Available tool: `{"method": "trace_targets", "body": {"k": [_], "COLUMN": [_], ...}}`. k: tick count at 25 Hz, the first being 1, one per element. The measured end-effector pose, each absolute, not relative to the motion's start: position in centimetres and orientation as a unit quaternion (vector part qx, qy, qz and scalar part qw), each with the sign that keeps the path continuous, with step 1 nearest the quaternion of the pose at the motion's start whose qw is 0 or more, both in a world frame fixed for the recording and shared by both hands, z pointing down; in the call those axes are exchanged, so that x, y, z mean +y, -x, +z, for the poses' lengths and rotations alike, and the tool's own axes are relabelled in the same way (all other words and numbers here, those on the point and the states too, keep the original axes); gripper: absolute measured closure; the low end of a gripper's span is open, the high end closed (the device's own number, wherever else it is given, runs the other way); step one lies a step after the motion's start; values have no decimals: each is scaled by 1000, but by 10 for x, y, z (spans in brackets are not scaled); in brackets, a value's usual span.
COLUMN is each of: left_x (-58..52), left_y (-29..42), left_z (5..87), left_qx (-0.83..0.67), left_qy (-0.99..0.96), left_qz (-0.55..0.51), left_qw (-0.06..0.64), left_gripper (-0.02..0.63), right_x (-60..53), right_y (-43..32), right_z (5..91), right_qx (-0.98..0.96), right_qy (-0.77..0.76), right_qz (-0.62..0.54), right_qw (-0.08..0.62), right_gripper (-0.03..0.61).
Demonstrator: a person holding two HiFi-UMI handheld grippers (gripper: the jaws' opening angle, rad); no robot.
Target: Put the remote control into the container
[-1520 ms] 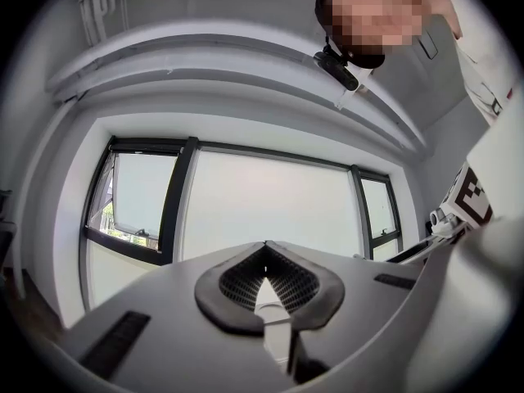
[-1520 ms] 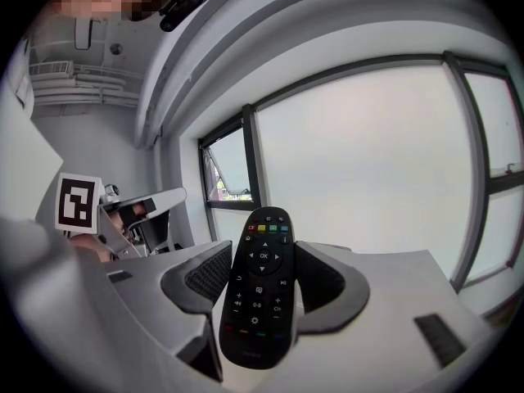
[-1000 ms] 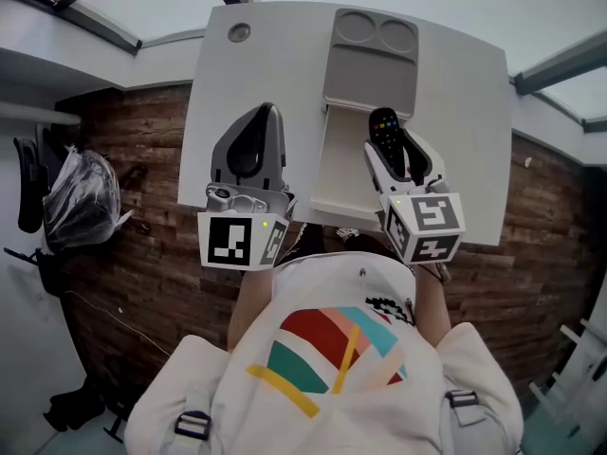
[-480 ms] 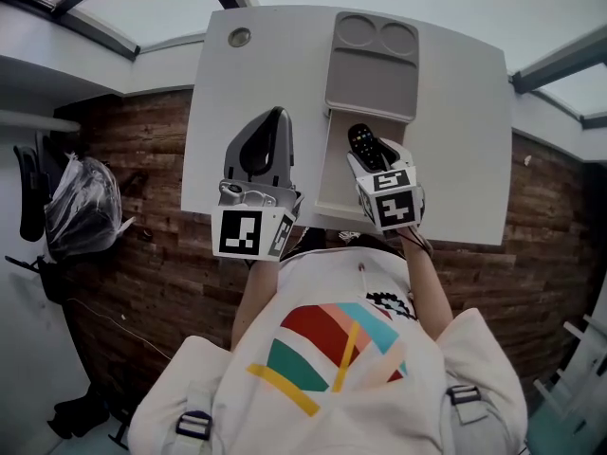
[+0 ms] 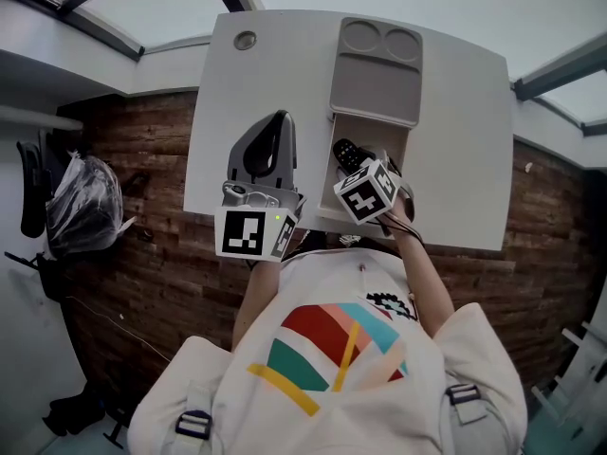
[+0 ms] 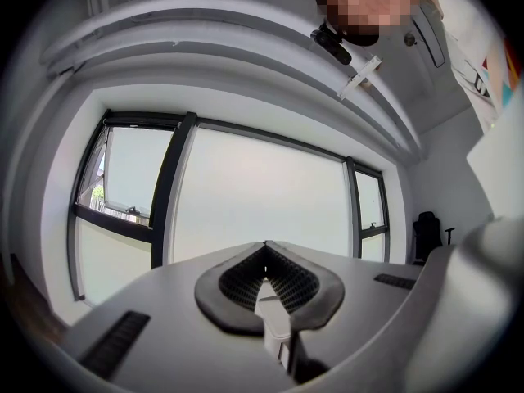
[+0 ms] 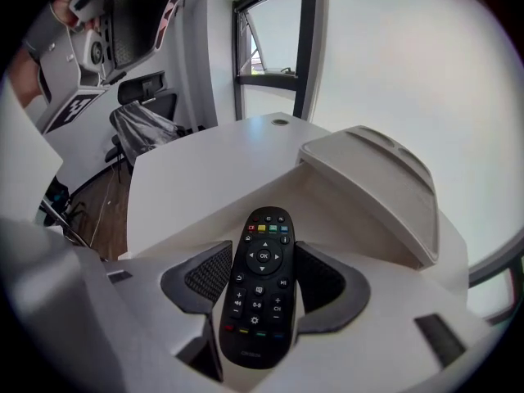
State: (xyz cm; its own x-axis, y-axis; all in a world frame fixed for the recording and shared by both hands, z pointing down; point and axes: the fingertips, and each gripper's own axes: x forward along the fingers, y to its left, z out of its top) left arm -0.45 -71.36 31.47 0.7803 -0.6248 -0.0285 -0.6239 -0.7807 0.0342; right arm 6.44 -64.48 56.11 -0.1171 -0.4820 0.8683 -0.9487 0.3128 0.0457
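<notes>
A black remote control [image 7: 260, 289] with coloured buttons sits between the dark pads of my right gripper [image 7: 264, 277], which is shut on its sides. In the head view that gripper [image 5: 358, 171] holds the remote [image 5: 344, 152] tilted over the open tray of the beige container [image 5: 353, 190], near its left wall. The container's lid [image 5: 377, 76] with two round recesses lies beyond. My left gripper [image 5: 263, 150] hovers over the white table to the left of the container, its jaws shut with nothing between them [image 6: 264, 278].
The white table [image 5: 237, 112] has a round cable hole [image 5: 246, 40] at its far left corner. A brick-patterned floor surrounds it, with a black chair and a bag [image 5: 83, 207] at the left. Windows run beyond the table.
My right gripper has swung left and toward the table's near edge with the remote, turning it over the container's open tray. The left gripper has barely moved.
</notes>
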Motion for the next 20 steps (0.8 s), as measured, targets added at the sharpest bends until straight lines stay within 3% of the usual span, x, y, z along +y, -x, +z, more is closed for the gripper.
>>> {"method": "trace_targets", "body": {"k": [11, 20], "left_x": [-729, -731], "left_y": [33, 45], "left_z": [318, 314], "left_qx": [-370, -382], "left_qy": [-929, -924], "left_qz": [-15, -20], "left_qw": [15, 12], "left_gripper": [606, 606], "right_x": [-646, -650], "right_y": [-59, -59], "right_z": [578, 578], "right_qx": [-690, -681], "right_qy": [-508, -530], "right_qz": [288, 220], "right_qw": [428, 455], "right_gripper": [328, 328]}}
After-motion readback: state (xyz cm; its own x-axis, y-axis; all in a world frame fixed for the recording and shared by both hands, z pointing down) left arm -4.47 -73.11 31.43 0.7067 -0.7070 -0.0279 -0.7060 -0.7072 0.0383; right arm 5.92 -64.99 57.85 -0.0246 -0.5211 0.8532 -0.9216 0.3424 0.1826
